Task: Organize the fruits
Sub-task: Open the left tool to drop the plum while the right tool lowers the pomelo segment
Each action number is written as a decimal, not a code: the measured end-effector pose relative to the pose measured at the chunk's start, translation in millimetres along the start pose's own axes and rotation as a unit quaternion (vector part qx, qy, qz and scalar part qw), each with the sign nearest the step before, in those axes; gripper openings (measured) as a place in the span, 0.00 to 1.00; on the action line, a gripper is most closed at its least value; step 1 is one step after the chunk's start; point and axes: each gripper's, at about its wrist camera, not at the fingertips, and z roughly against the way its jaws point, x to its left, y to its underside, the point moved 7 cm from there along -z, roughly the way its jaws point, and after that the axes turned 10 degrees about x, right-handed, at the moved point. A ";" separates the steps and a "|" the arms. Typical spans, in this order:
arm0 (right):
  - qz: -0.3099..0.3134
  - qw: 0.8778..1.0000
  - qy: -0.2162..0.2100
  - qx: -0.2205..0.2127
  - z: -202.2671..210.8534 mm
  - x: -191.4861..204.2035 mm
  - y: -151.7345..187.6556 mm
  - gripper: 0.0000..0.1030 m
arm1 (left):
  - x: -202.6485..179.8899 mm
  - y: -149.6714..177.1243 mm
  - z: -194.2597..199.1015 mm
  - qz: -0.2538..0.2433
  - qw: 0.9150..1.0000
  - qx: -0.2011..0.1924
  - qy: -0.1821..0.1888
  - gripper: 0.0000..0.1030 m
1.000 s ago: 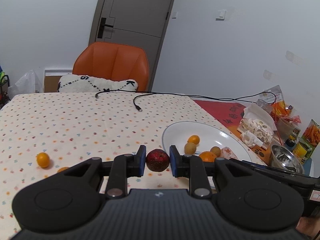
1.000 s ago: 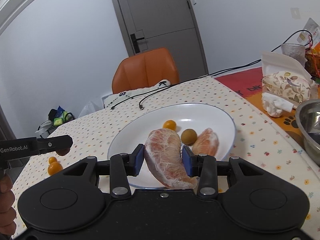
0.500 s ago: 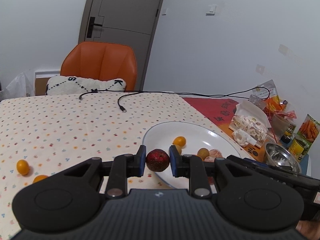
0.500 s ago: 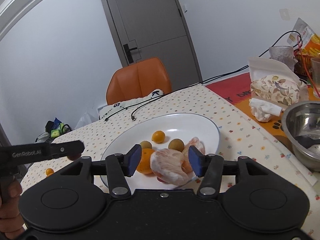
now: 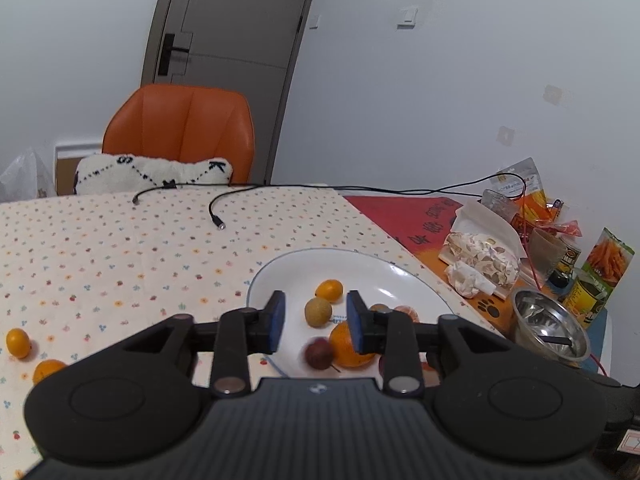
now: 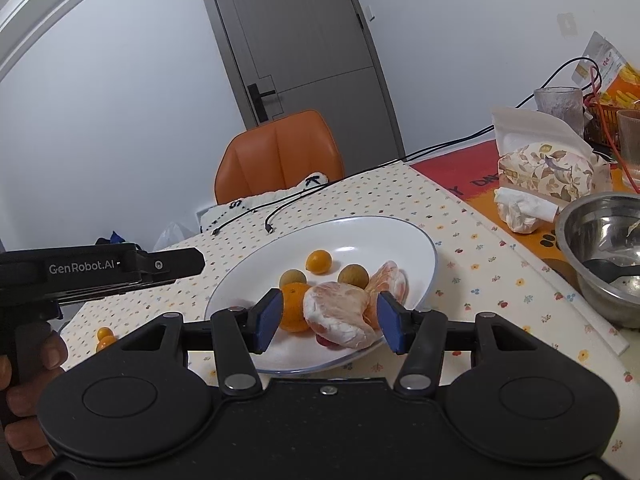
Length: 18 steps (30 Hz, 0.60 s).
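Floral tablecloth (image 5: 120, 248), white plate (image 5: 384, 276), orange chair (image 5: 180, 136), grey door (image 5: 224, 28)

Left gripper (image 5: 315, 322) now spread wide, no longer clamping the dark red fruit (image 5: 319, 354), which sits blurred in the white plate (image 5: 280, 276) beside the orange (image 5: 349, 343). Right gripper (image 6: 328, 322) also opened, pomelo piece (image 6: 340, 314) dropped near the plate's front rim.
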 end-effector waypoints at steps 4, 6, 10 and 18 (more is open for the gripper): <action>-0.003 1.000 -0.006 0.000 -0.5 2.6 1.0 0.53 | 7.8 0.4 6.6 0.002 1.000 -0.007 -0.018 0.54; -0.005 1.000 -0.010 0.000 -1.0 4.9 0.8 0.55 | 12.6 -0.3 11.4 0.003 0.999 -0.011 -0.030 0.62; -0.001 1.000 -0.018 -0.003 0.3 12.7 0.6 0.60 | 26.1 -1.2 23.7 0.013 0.998 -0.029 -0.059 0.79; 0.013 0.999 -0.033 -0.016 7.7 31.5 -1.2 0.90 | 50.6 0.9 41.1 0.031 0.995 -0.037 -0.091 0.85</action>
